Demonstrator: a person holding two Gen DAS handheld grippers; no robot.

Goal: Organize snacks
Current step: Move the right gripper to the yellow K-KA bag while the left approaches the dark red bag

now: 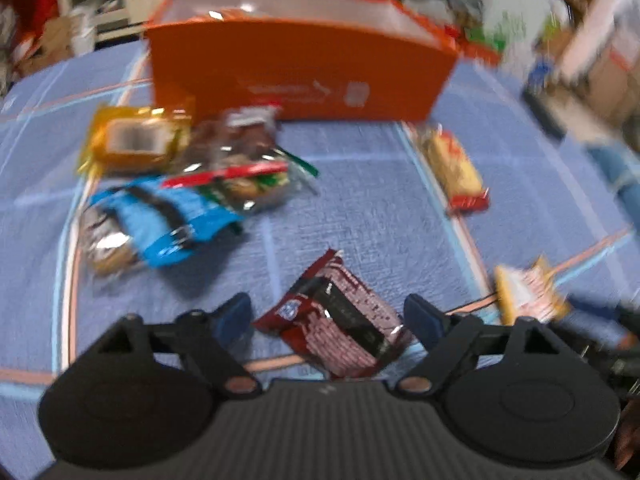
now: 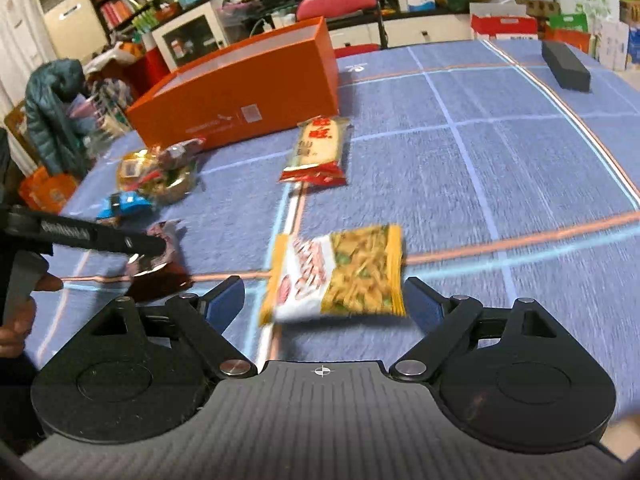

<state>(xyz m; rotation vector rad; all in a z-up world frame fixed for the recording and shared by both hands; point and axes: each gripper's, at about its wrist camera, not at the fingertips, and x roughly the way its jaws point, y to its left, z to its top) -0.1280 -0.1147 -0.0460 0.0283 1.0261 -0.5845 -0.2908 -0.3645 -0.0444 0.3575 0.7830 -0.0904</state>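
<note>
Both grippers are poised, nothing packed that shows: the left gripper (image 1: 328,314) has its fingers spread around the maroon packet (image 1: 340,320), not pinching. The right gripper (image 2: 324,300), fingers wide, frames the yellow packet (image 2: 336,272). Beyond the fingertips, five more snacks lie before the orange box (image 2: 240,96).

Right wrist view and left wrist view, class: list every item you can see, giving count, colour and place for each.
Orange box: one, orange, far side of cloth.
Tablecloth: one, blue with pale and orange lines, under everything.
Rice cracker packet: one, cream and red, near box.
Yellow snack packet: one, yellow and white, between right tongs.
Maroon packet: one, dark red and black, between left tongs.
Packet pile: several, gold, brown, blue, left of box.
Black case: one, far right.
Left tongs: open.
Right tongs: open.
</note>
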